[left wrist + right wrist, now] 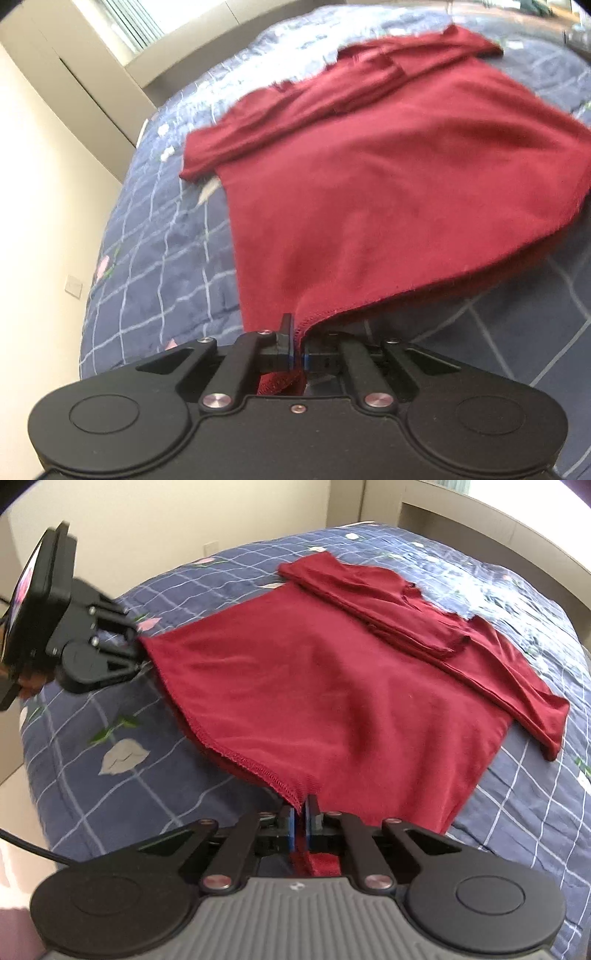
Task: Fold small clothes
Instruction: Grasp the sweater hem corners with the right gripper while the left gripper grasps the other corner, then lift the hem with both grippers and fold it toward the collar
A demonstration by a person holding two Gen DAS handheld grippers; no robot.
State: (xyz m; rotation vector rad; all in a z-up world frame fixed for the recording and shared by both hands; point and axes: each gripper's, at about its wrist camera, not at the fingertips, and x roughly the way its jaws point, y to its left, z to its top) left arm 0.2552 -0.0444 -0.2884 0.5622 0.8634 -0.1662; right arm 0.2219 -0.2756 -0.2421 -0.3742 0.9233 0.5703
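Note:
A dark red shirt (pixel 388 192) lies spread on a blue checked bedspread (pixel 159 258), its sleeves folded across the far part. My left gripper (pixel 298 350) is shut on one corner of the stitched hem, and cloth bunches behind the pads. In the right wrist view the same red shirt (pixel 332 686) stretches away from me. My right gripper (pixel 300 823) is shut on the other hem corner. The left gripper (pixel 138 655) shows there at the left, clamped on its corner, and the hem between the two corners hangs a little above the bed.
The bedspread (pixel 110 746) has leaf and flower prints. A cream wall (pixel 44 184) with a socket plate (pixel 74 286) runs along the bed's left side. A window with blinds (pixel 129 22) is at the far end. A black cable (pixel 33 849) trails at my lower left.

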